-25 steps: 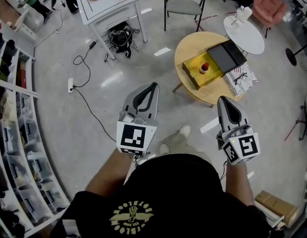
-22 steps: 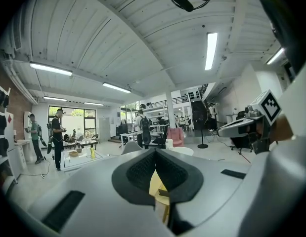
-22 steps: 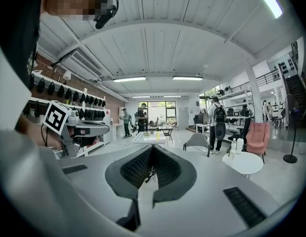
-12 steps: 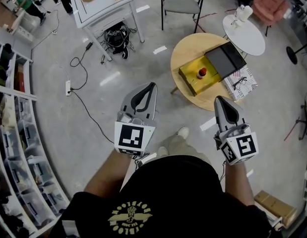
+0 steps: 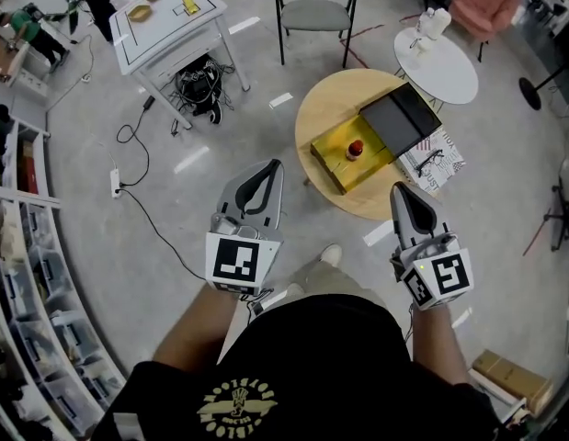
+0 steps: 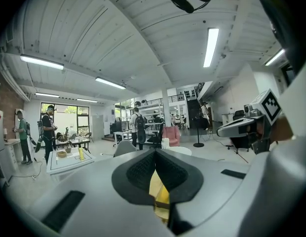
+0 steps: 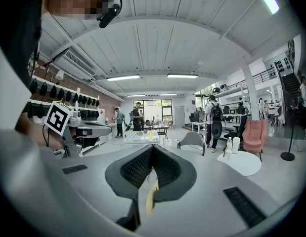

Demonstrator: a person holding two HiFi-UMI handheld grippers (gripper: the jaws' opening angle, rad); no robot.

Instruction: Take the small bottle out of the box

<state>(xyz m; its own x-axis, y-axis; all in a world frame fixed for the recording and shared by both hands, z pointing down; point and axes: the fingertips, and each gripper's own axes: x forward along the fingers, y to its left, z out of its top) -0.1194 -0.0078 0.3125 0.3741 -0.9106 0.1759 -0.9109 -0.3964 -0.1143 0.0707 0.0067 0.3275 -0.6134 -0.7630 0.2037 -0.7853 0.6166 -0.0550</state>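
In the head view a yellow box (image 5: 344,161) lies open on a round wooden table (image 5: 321,108), with its black lid (image 5: 401,118) beside it. A small bottle with a red cap (image 5: 355,148) stands inside the box. My left gripper (image 5: 276,164) is held over the floor, well short of the table, and its jaws meet at the tips with nothing between them. My right gripper (image 5: 400,188) hovers near the table's front edge, also shut and empty. In the gripper views the left gripper (image 6: 155,151) and the right gripper (image 7: 152,147) show closed tips and point almost level across the room.
A magazine (image 5: 433,150) lies on the table's right side. Behind stand a grey chair (image 5: 313,3), a small white round table (image 5: 436,62) and a white work table (image 5: 165,21). Cables (image 5: 137,145) trail on the floor. Shelves (image 5: 17,246) line the left wall.
The round table with the box has come nearer and shifted lower left in the head view as the person walks toward it. Both grippers stay shut and advance together.
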